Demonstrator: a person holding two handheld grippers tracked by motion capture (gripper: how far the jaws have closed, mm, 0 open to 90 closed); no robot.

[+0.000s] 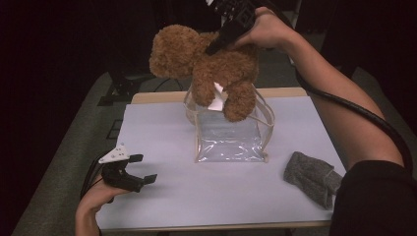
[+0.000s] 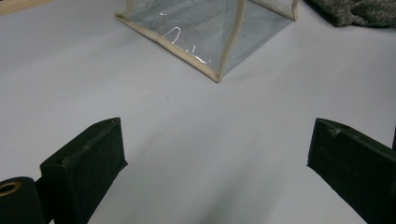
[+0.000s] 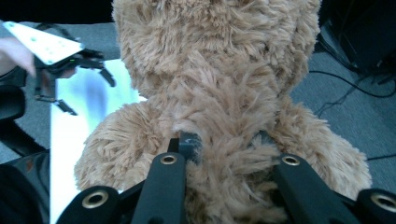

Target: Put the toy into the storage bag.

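Note:
A brown teddy bear point(image 1: 206, 66) hangs in the air above the clear plastic pouch point(image 1: 228, 132) that stands on the white table top point(image 1: 162, 187). My right gripper point(image 1: 216, 46) is shut on the bear's body; in the right gripper view both black jaws press into the fur of the teddy bear point(image 3: 219, 93) from each side. One of the bear's legs dips toward the pouch's open mouth. My left gripper point(image 1: 139, 168) rests near the table's front left corner, jaws wide apart with nothing between them. The left gripper view looks across the table at the clear pouch point(image 2: 205, 32).
A grey knitted cloth point(image 1: 312, 178) lies at the front right of the table; it is also at the top right as the grey cloth point(image 2: 359, 11). A black cable point(image 1: 344, 103) trails along the right forearm. Dark floor surrounds the table.

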